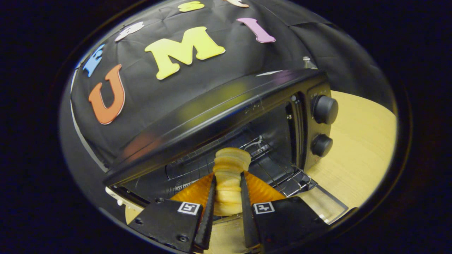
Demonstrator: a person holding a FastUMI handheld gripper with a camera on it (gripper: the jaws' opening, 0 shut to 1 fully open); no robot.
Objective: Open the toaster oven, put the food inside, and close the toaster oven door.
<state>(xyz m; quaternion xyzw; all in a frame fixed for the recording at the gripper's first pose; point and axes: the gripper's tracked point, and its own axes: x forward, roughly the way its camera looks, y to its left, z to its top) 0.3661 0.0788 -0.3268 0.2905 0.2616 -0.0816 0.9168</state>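
While the tongs (pixel 227 197) gripped one ridged, pale pastry (pixel 229 176) between both fingers, it hung at the mouth of the open toaster oven (pixel 226 116) — one wire rack (pixel 282 176) inside, two knobs (pixel 325 109) — on the worktop (pixel 356 148).

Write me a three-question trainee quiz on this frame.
1. True or false: the oven door is shut.
2. What does the gripper hold? A) a knob B) the pastry C) nothing
3. Fill in: the pastry's far end reaches over the oven's wire ____.

Key: 1 false, the door is down; 2 B, both fingers press the pastry; 3 rack.
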